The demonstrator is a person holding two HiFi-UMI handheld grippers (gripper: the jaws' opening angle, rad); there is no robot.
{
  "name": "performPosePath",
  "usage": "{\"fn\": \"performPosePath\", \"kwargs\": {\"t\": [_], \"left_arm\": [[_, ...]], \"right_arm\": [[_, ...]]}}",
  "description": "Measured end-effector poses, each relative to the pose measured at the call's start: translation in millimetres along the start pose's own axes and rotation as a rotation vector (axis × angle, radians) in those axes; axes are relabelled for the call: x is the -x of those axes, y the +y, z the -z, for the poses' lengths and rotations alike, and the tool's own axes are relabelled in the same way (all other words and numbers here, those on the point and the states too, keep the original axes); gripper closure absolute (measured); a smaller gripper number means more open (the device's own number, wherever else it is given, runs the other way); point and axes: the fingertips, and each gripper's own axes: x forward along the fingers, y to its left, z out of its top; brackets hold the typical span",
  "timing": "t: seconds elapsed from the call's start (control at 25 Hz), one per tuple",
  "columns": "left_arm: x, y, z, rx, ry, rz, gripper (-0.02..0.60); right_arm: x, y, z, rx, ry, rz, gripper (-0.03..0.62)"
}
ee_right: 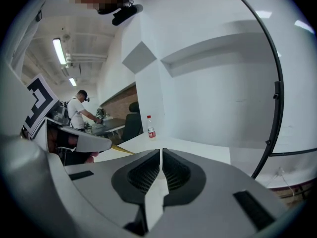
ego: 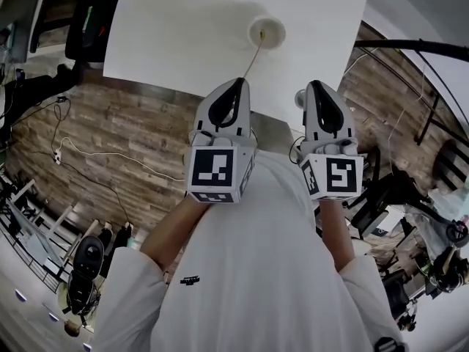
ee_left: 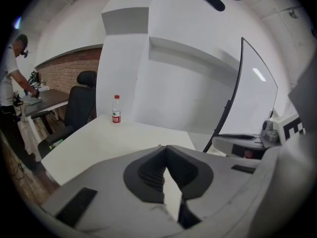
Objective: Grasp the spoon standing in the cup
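Note:
In the head view a pale cup (ego: 267, 31) stands on the white table (ego: 183, 35), and a thin gold spoon (ego: 253, 57) leans out of it toward me. My left gripper (ego: 238, 83) is shut, its tips right at the near end of the spoon's handle; I cannot tell whether they touch it. My right gripper (ego: 314, 85) is shut and empty, a little to the right of the cup. The left gripper view shows closed jaws (ee_left: 166, 148) that hide the cup. The right gripper view shows closed jaws (ee_right: 161, 151) and a strip of the gold spoon (ee_right: 122, 149) beyond the left gripper (ee_right: 74, 140).
A water bottle (ee_left: 116, 109) stands at the table's far side, with a black office chair (ee_left: 81, 100) behind. A person (ee_left: 11, 78) works at a far desk. A curved black pole (ee_left: 237, 78) rises at the right. Cables and equipment lie on the wood floor (ego: 110, 145).

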Motion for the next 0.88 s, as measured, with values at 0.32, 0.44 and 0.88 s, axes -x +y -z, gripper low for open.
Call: {"fn": "performPosePath", "kwargs": {"t": [0.32,0.44,0.88], "left_arm": [[32,8,-25,0.006,-0.056,0.028,0.581],[47,14,-37,0.001,-0.090,0.025,0.581],[70,30,-59,-0.013,-0.151,0.054,0.581]], "right_arm": [[11,1,-30,-0.020,-0.081,0.008,0.589],[16,0,-42,-0.024,-0.108,0.011,0.589],[23,6,-71,0.022,-0.151,-0.040,0.589]]}}
